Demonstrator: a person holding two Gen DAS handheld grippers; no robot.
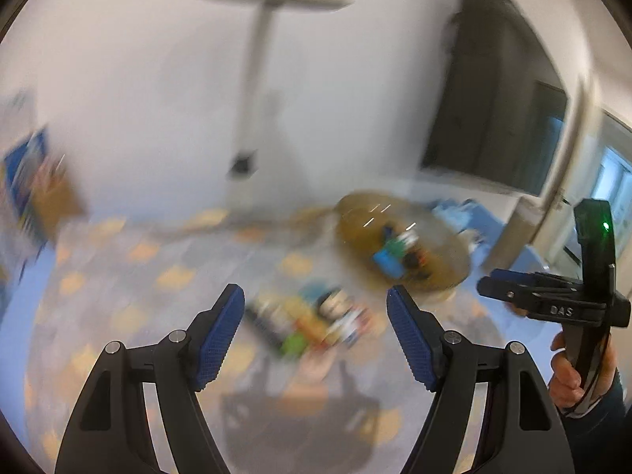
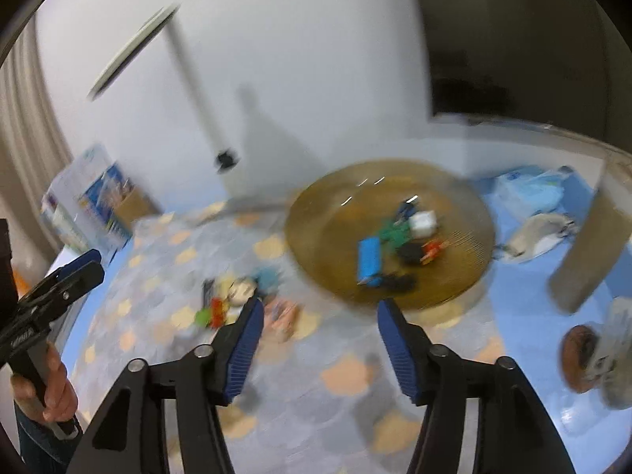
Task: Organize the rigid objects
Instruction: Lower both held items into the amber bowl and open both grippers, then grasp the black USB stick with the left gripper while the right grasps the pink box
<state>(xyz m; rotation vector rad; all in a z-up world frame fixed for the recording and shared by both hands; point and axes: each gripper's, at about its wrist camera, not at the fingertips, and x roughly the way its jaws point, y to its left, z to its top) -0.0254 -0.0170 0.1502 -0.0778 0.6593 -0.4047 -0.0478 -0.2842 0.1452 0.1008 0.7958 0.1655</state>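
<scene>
Both views are motion-blurred. A round brown woven basket [image 2: 316,213] sits on a patterned mat and holds several small objects, among them a blue block [image 2: 369,260] and a white cube [image 2: 422,223]. It also shows in the left wrist view [image 1: 355,217]. A blurred pile of small colourful objects [image 1: 312,316] lies on the mat in front of the basket; it also shows in the right wrist view [image 2: 237,300]. My left gripper [image 1: 316,316] is open and empty above the pile. My right gripper [image 2: 320,328] is open and empty above the mat near the basket's front rim.
A white floor lamp pole [image 1: 256,91] stands against the wall. Boxes [image 2: 91,205] lean at the far left. Blue bags [image 2: 529,189] and a grey post [image 2: 588,249] lie to the right of the basket. A brown bowl-like item [image 2: 580,355] sits at the far right.
</scene>
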